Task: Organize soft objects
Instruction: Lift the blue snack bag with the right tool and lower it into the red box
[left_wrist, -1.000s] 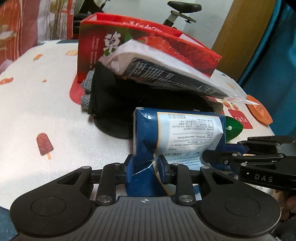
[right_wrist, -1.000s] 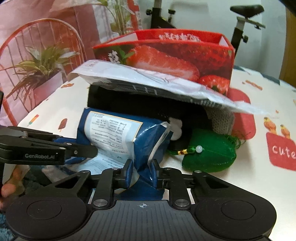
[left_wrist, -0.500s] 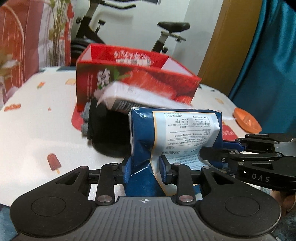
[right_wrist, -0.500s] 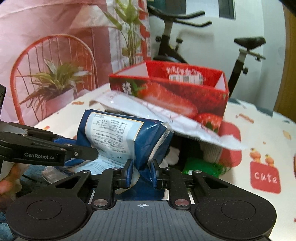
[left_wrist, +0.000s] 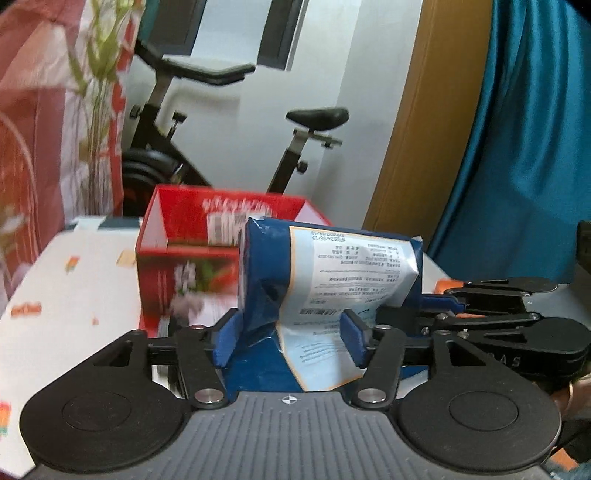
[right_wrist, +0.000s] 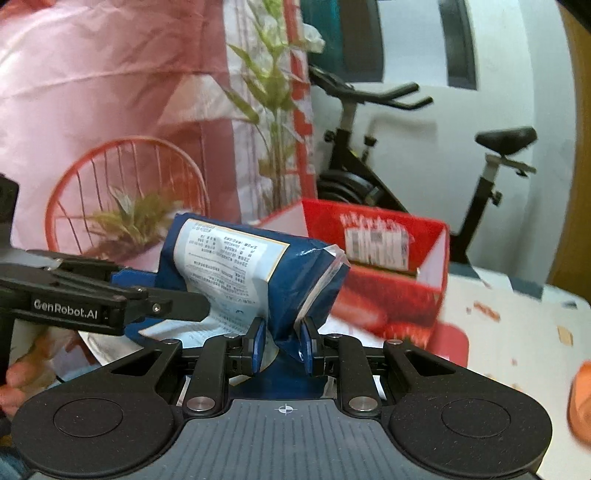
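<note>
A blue soft packet with a white label (left_wrist: 332, 273) is held up in the air between both grippers. My left gripper (left_wrist: 290, 338) is shut on its left end; in this view the right gripper's body (left_wrist: 509, 332) reaches in from the right. My right gripper (right_wrist: 282, 341) is shut on the packet's (right_wrist: 258, 269) right end, and the left gripper's body (right_wrist: 92, 299) comes in from the left. The open red strawberry box (left_wrist: 195, 254) stands on the table behind and below the packet; it also shows in the right wrist view (right_wrist: 391, 266).
The table has a white patterned cloth (left_wrist: 74, 317). An exercise bike (right_wrist: 369, 166) stands behind the table. A pink printed curtain (right_wrist: 92, 110) hangs at the left, a blue curtain (left_wrist: 517, 147) at the right. An orange object (right_wrist: 580, 402) sits at the right edge.
Both grippers have lifted the blue packet up from the table to above the box rim. The pile of soft things in front of the box has dropped out of view.
</note>
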